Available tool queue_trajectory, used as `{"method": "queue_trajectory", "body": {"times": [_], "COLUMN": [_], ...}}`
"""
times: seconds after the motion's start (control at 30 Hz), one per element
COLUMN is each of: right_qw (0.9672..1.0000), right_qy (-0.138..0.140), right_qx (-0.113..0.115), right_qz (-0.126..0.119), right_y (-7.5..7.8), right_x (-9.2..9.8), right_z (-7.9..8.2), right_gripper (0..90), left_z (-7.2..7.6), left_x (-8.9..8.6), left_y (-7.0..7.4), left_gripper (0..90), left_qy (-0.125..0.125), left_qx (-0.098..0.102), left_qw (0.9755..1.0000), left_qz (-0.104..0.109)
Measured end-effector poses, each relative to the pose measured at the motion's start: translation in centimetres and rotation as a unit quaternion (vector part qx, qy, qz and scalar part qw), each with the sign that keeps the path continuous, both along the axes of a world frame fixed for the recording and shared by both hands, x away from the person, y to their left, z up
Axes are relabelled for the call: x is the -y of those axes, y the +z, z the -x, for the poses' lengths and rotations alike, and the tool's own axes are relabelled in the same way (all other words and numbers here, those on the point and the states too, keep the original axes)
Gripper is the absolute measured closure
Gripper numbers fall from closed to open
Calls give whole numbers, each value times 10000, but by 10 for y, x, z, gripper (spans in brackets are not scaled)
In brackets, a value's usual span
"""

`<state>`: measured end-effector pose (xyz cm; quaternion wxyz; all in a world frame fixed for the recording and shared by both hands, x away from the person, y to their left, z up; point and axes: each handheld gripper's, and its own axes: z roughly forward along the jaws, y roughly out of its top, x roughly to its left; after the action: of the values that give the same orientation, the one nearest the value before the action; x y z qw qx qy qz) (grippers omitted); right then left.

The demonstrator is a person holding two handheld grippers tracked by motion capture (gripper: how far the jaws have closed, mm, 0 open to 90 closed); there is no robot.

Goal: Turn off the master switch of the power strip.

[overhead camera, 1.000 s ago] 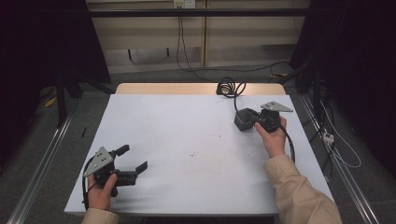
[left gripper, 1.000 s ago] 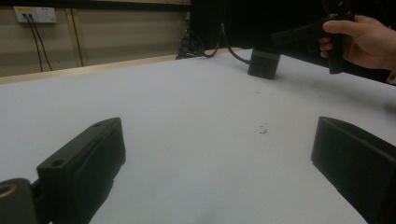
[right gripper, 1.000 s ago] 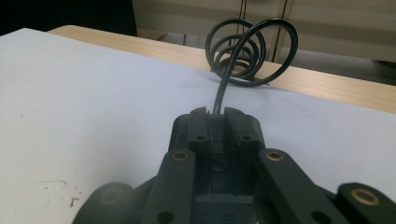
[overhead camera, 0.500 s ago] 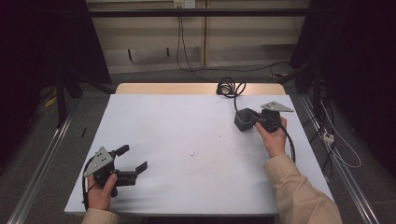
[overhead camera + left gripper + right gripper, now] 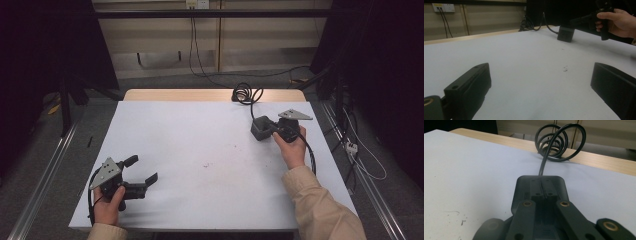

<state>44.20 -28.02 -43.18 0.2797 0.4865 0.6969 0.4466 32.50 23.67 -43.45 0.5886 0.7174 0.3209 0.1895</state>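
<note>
The white table holds little. At its far right, the right gripper, held by the person's right hand, has just closed its jaws fully, nothing between them; its coiled black cable lies just behind. At the near left corner, the left gripper rests with jaws spread wide, empty.

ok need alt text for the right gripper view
The right gripper's black jaws are closed together on a white table, with nothing seen held between them. Just beyond them a coiled black cable rests at the table's far wooden edge.
</note>
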Motion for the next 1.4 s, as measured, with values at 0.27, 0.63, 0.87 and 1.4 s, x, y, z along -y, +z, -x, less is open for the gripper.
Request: {"method": "queue_trajectory", "body": {"times": [0.27, 0.63, 0.87, 1.4], "right_qw": [10000, 9999, 9999, 9997], "right_qy": [-25, -47, -43, 14], "right_qx": [-4, 10, 19, 33], "right_qz": [55, 117, 154, 254], "right_y": [-1, -2, -3, -2], "right_x": [1, 0, 0, -5], "right_z": [0, -1, 0, 0], "right_gripper": [900, 900, 900, 900], "left_z": [0, 0, 0, 1], "left_x": [-1, -1, 0, 0], "left_y": [0, 0, 0, 1], "left_gripper": [27, 27, 27, 27], "left_qy": [-1, 2, 14, 11], "left_qx": [5, 6, 11, 29], "left_qw": [10000, 10000, 10000, 10000], "left_qz": [-6, -10, -11, -15]}}
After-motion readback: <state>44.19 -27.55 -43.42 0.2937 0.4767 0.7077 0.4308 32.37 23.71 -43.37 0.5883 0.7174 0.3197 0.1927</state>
